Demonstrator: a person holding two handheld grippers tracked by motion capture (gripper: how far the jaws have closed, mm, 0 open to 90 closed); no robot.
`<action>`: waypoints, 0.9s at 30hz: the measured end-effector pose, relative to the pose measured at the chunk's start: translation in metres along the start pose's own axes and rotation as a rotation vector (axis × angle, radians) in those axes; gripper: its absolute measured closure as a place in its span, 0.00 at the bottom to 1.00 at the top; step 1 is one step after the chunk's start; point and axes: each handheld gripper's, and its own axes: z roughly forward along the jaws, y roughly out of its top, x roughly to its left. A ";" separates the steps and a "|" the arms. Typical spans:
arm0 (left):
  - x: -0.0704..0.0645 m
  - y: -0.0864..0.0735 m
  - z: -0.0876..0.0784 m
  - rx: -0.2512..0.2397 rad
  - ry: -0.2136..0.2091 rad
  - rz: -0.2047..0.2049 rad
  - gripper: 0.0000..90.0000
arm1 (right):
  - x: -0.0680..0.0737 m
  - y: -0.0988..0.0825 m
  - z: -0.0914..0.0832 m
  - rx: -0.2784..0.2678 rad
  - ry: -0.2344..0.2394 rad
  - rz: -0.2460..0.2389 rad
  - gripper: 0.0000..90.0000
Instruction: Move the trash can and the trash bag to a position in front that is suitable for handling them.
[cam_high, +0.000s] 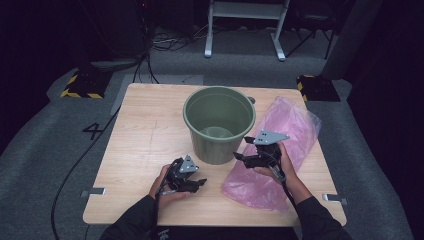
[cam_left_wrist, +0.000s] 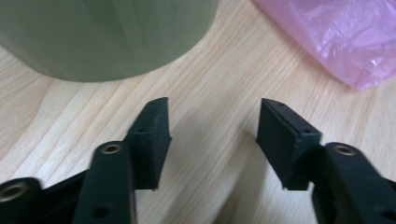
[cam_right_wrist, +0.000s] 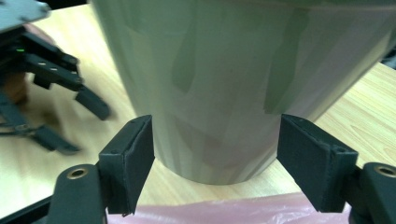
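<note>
At the centre of the frame in the high view, a green bucket is seen upright on the tabletop, with a pink plastic bag spread flat just beside it at the right. The left gripper is held low at the lower left of the bucket, its fingers released with bare wood between them. The right gripper is raised over the bag and aimed at the bucket's wall; its fingers are spread and nothing is grasped. The step in hand is judged to be taking up the bag to line the bucket. A single film edge should be pinched near the bag's mouth, not a bunched fold, and the bucket should be left unpushed.
</note>
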 end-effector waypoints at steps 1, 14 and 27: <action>0.000 0.000 0.000 0.000 0.000 0.000 0.44 | 0.000 0.001 0.002 0.004 -0.010 0.002 0.30; -0.013 0.003 -0.001 -0.003 -0.067 0.015 0.25 | -0.041 -0.037 -0.063 0.016 -0.144 0.049 0.32; -0.044 0.031 0.027 -0.041 -0.121 0.110 0.43 | -0.091 -0.113 -0.093 0.109 -0.253 0.211 0.31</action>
